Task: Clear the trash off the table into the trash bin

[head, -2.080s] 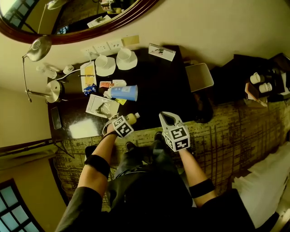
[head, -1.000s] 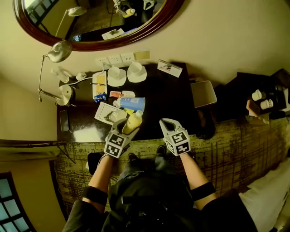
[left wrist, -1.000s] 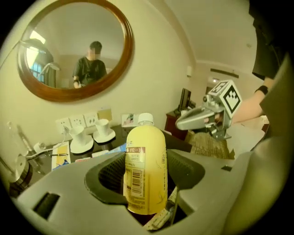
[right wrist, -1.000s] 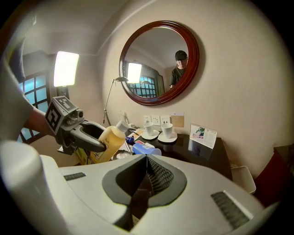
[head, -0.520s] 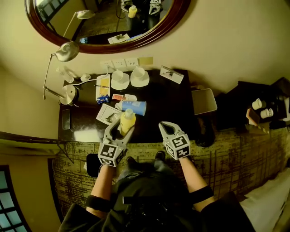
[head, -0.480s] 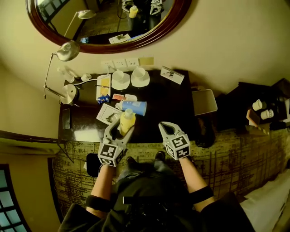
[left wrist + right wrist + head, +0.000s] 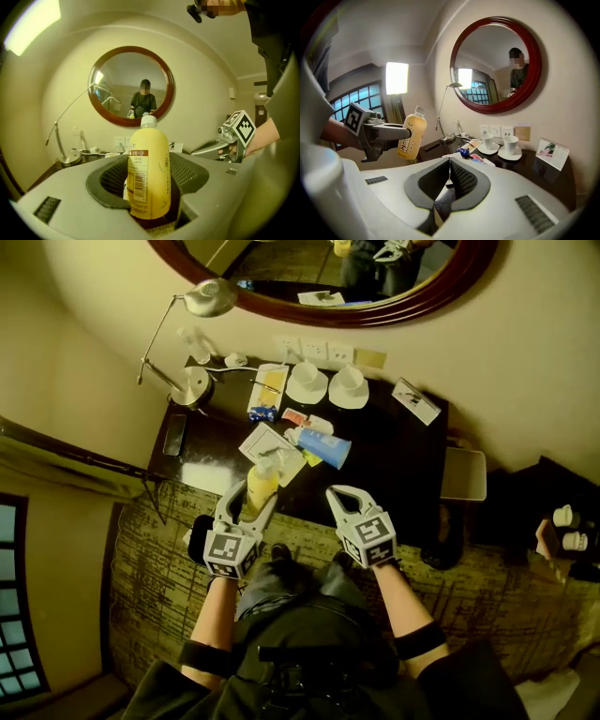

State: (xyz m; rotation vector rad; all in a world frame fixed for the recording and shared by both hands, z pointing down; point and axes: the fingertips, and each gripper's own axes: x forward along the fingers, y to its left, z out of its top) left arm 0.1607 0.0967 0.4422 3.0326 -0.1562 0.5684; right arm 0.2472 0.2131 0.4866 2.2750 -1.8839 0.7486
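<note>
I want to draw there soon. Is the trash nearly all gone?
Not yet. Nothing shows in the bin. The left gripper holds the yellow bottle up off the table. The right gripper is shut, empty. The blue tube, wrappers and paper lie there.

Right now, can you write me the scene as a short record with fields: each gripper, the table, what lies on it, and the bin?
left gripper: shut on the yellow drink bottle, held upright, off the table
right gripper: shut, empty, beside the left one
table: dark, against the wall under a round mirror
on the table: blue cup lying on its side, paper packet, small wrappers, two white cups on saucers, desk lamp
bin: pale, rectangular, at the table's right end; likely the trash bin
</note>
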